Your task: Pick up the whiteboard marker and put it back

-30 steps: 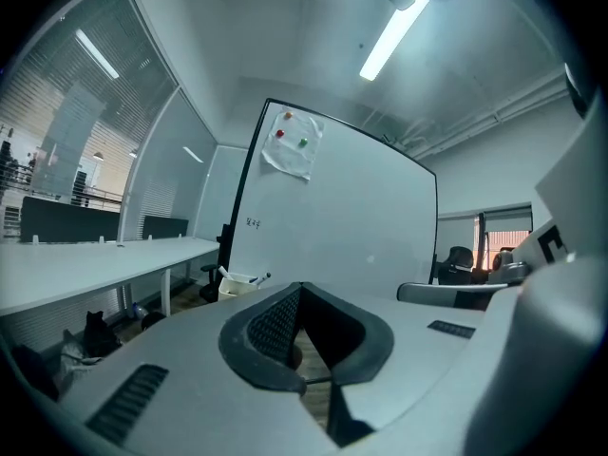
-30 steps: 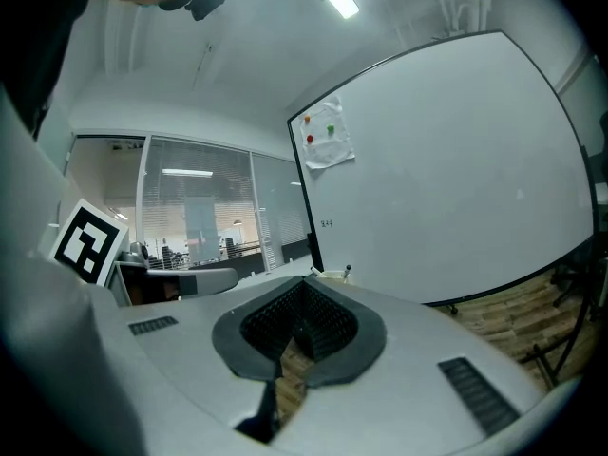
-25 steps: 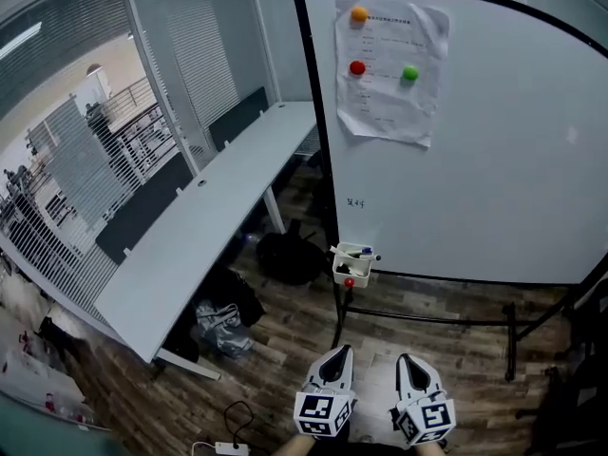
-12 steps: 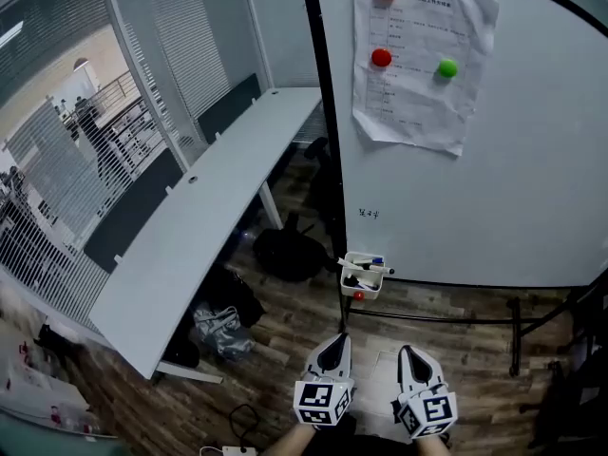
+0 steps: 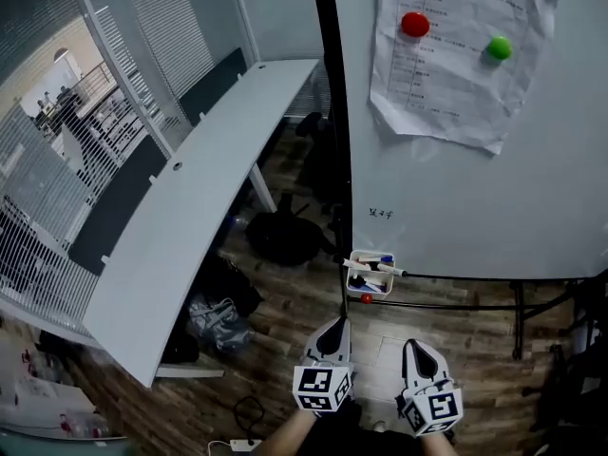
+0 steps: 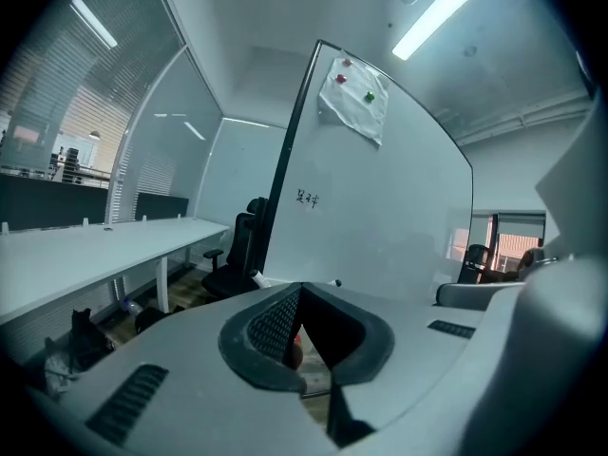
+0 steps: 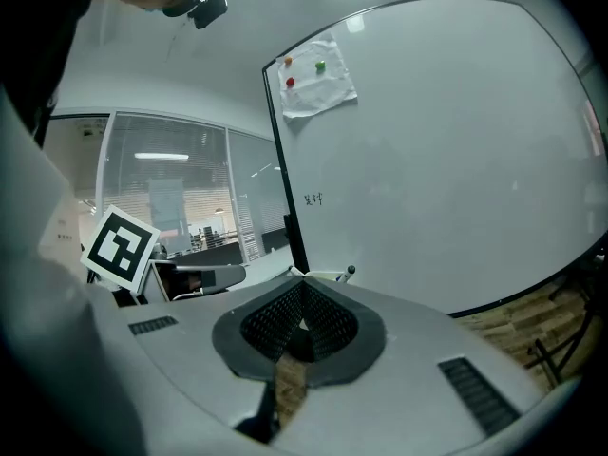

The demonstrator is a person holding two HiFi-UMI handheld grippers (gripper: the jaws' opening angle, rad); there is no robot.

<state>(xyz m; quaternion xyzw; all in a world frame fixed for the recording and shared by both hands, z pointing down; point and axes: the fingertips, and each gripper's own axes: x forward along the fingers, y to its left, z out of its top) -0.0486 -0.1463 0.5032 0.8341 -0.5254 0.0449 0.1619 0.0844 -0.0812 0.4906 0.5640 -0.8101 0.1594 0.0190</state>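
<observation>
Wood-plank floor runs under a long white desk and a standing whiteboard in a glass-walled office. Both pairs of fingers are pressed tip to tip with nothing between them. The left gripper and the right gripper ride side by side, aimed at the board's foot, probably kept closed for the approach. Ahead, well apart from both, the whiteboard marker lies across the rim of a small white holder box at the board's lower left corner, handy for writing. Higher up, a red magnet and a green magnet pin a paper sheet. Compared with a second ago, the board looms larger, the orange magnet has slipped past the top edge, and the box sits nearer the grippers, which are clenched as before.
</observation>
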